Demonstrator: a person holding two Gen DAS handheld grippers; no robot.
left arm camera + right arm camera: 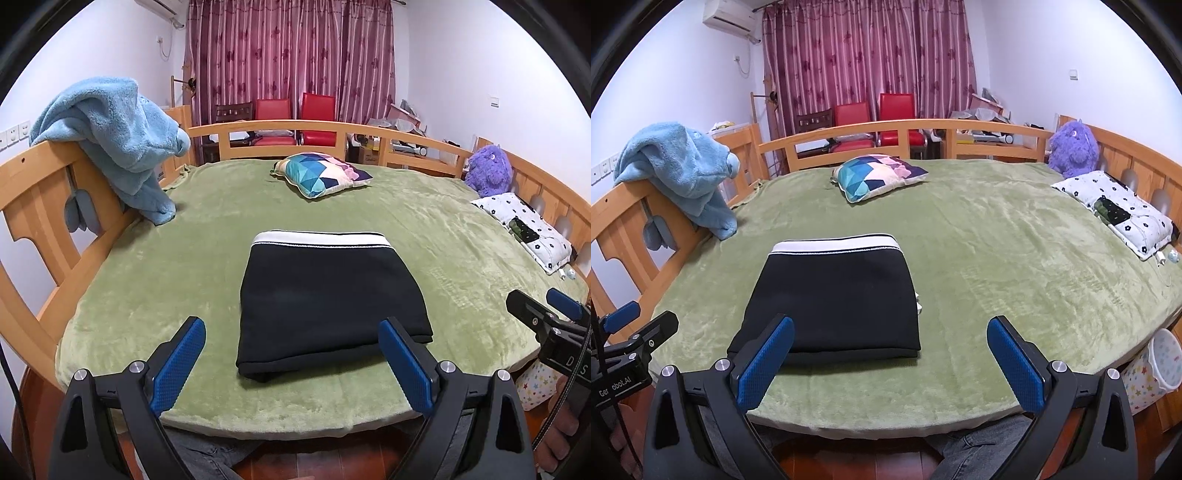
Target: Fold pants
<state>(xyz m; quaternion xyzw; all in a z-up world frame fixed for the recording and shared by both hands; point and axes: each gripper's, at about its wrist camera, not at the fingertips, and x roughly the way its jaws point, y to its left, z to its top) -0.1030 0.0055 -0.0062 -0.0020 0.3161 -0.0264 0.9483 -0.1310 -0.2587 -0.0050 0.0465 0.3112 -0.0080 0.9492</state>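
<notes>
Facing the bed (147,280), we see black pants (328,306) folded into a compact rectangle at frame centre, waistband farthest from us. Left hand-held gripper (291,365) hovers wide open, straddling the near edge; right hand-held gripper (890,363), equally wide, has them lower left.

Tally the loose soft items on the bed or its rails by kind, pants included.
Folded black pants: 1
Pillows: 2, geometric and white floral
Blue fleece blanket over the rail: 1
Purple plush toy: 1
Total: 5
</notes>
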